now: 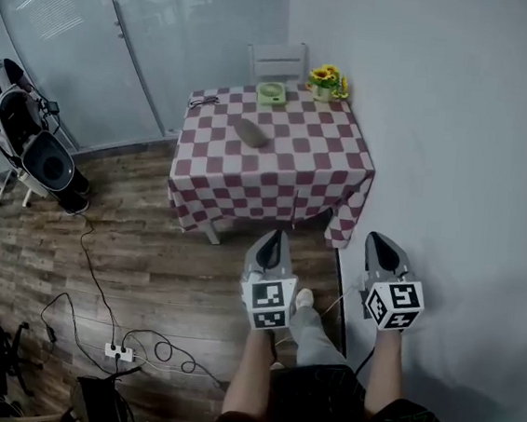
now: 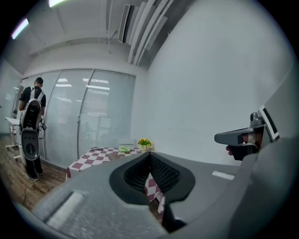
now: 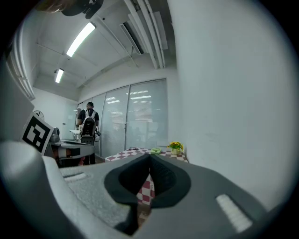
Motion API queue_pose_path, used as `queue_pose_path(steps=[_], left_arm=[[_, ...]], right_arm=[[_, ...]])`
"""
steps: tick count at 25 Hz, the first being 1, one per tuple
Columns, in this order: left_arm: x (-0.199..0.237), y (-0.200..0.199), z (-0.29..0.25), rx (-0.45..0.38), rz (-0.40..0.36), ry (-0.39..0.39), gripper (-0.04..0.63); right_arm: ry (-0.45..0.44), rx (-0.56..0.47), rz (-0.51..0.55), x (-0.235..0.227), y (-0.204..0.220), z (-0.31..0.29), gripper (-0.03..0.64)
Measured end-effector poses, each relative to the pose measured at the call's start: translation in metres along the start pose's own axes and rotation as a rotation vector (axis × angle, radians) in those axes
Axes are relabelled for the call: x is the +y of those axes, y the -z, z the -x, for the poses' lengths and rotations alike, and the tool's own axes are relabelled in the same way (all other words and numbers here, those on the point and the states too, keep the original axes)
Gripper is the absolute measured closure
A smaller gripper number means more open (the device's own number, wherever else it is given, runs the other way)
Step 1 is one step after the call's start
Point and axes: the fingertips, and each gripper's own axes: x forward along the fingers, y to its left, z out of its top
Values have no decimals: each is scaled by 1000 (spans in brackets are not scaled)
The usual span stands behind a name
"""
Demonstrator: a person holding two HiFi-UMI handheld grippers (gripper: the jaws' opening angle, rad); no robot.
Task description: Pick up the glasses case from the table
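While we look down in the head view, the grey-brown oblong glasses case (image 1: 250, 132) lies mid-table on the red-and-white checked cloth (image 1: 329, 165), far ahead of left gripper (image 1: 274, 236) and right gripper (image 1: 380, 238). Left gripper view, then right gripper view, add what it hides: jaws pressed together, empty.

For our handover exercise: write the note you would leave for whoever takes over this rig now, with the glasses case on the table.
Left gripper: shut, empty, short of the red-and-white checked table.
Right gripper: shut, empty, alongside it.
Grey-brown oblong glasses case: lying mid-table, untouched.
Done: nothing yet.
Left: step closer, open one gripper, grip the case, lift.
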Motion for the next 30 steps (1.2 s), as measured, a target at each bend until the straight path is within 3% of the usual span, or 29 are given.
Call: queue_pose_path(steps=[6,10,13,16,24,30], left_arm=[[37,11,-38,53,-32,-71,584],[43,41,-66,134,-20,-80,584],[56,48,-93,108,-28,-149,584],[72,66,-122,165,-38,-184,584],[87,64,-209,212,-37,-190,584],[84,38,-271,158,-30,-184,584]], right_arm=[[-58,5,-65,3,11,-66,614],[-70,76,-119,-3,41,-103,614],[-71,144,-51,-8,65,-144,614],[-133,158,-27,0,78,-183,614],[-136,148,-80,-50,70,-268,614],[-135,115,-77,-93,48,-321,614]])
